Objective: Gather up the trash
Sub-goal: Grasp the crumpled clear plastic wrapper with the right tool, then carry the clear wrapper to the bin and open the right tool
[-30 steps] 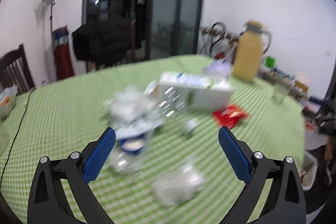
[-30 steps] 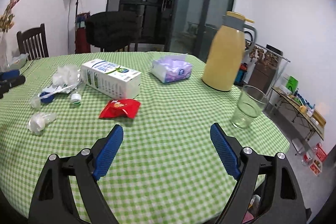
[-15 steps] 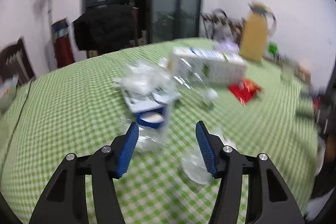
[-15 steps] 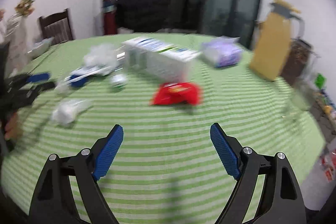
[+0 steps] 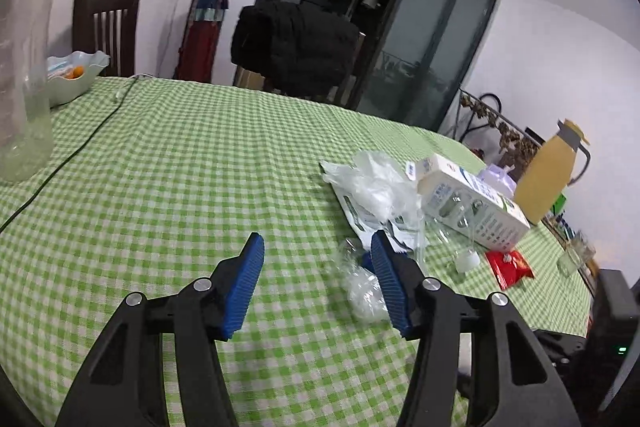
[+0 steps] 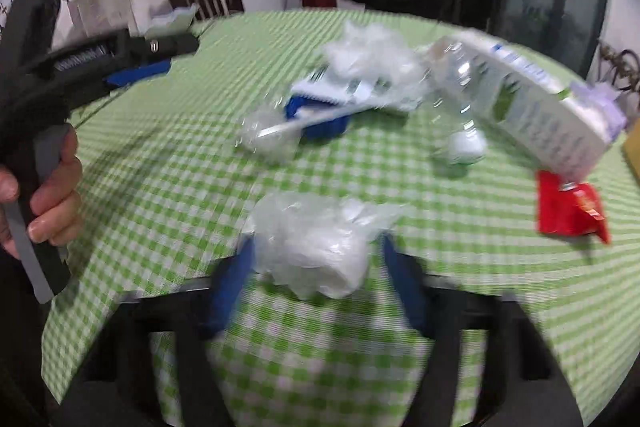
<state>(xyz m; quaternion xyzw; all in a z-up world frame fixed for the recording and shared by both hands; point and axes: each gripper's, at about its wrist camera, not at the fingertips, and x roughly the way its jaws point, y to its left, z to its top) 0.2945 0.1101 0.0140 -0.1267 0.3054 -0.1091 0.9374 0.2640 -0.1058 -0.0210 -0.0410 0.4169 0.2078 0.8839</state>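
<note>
From the left wrist, the left gripper (image 5: 318, 277) hangs over the round table with the green-and-white checked cloth (image 5: 168, 163), its blue ribbed fingers (image 5: 245, 287) parted to a middling gap with only cloth between them. Taking the long white milk carton lying on its side (image 5: 472, 201) as the marker, the trash heap sits just this side of it: a crumpled clear plastic bag on a printed white wrapper (image 5: 374, 193), and a flattened clear plastic bottle with a white cap (image 5: 464, 251) touching the carton's front. A red snack packet (image 5: 508, 267) lies by the carton's near end, and a yellow thermos jug (image 5: 550, 175) stands behind it. A small wad of clear plastic film (image 5: 362, 293) lies nearer than the carton, just outside the gripper's right finger.

From the right wrist, blurred, the right gripper (image 6: 316, 277) has its jaws closing around a loose ball of whitish plastic film (image 6: 316, 243), well in front of the carton (image 6: 540, 107). The ball lies between the blue fingers (image 6: 230, 283); whether the pads already press on it I cannot tell. Far left of the carton, a hand (image 6: 48, 203) holds the other gripper's grey handle.
</note>
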